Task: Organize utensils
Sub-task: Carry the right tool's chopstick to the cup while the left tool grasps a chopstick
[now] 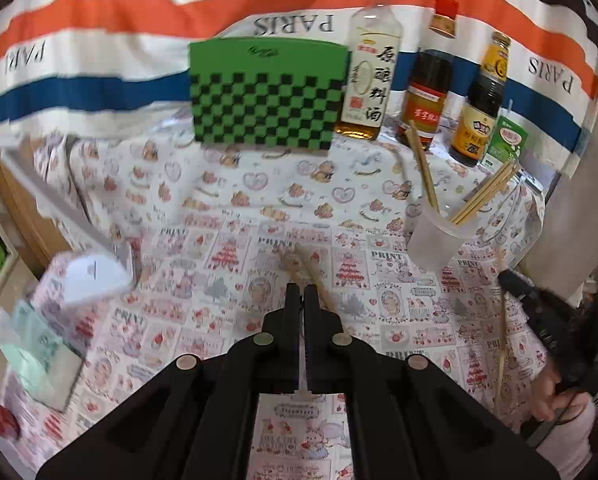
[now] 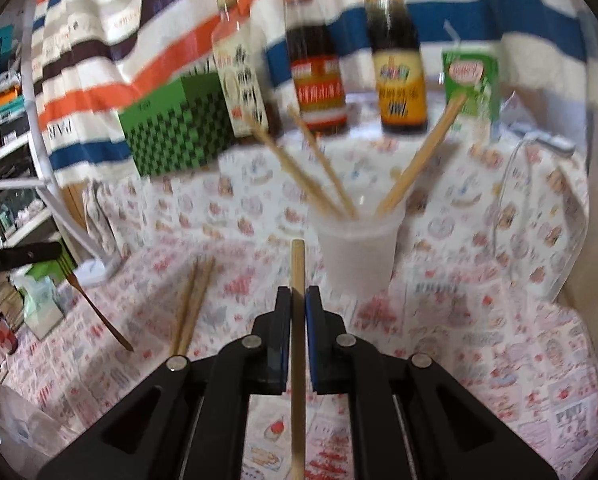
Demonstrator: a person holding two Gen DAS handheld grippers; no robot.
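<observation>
Right hand-held gripper [image 2: 298, 300]: clenched on one wooden chopstick [image 2: 298, 360], which runs straight between the pads and pokes out beyond the fingertips, above the tabletop [image 2: 499, 360] with its printed cloth. Ahead and slightly to its right: a translucent plastic cup [image 2: 357, 252] holding several chopsticks that lean outward. Ahead to its left: a pair of chopsticks [image 2: 191, 304] lying side by side on the cloth. Further left: a thin fork [image 2: 95, 308] hanging tilted from the tip of the other gripper at the frame's edge. Left hand-held gripper [image 1: 301, 300]: jaws pressed together; the right wrist view shows the fork gripped at its tip. Beyond its fingertips: two blurred chopsticks [image 1: 307, 272] on the cloth. Ahead to its right: the cup, near. Far ahead, in a row against a striped cloth: a green checkered box [image 1: 265, 96], three sauce bottles [image 1: 369, 68] and a small green carton [image 1: 505, 142].
</observation>
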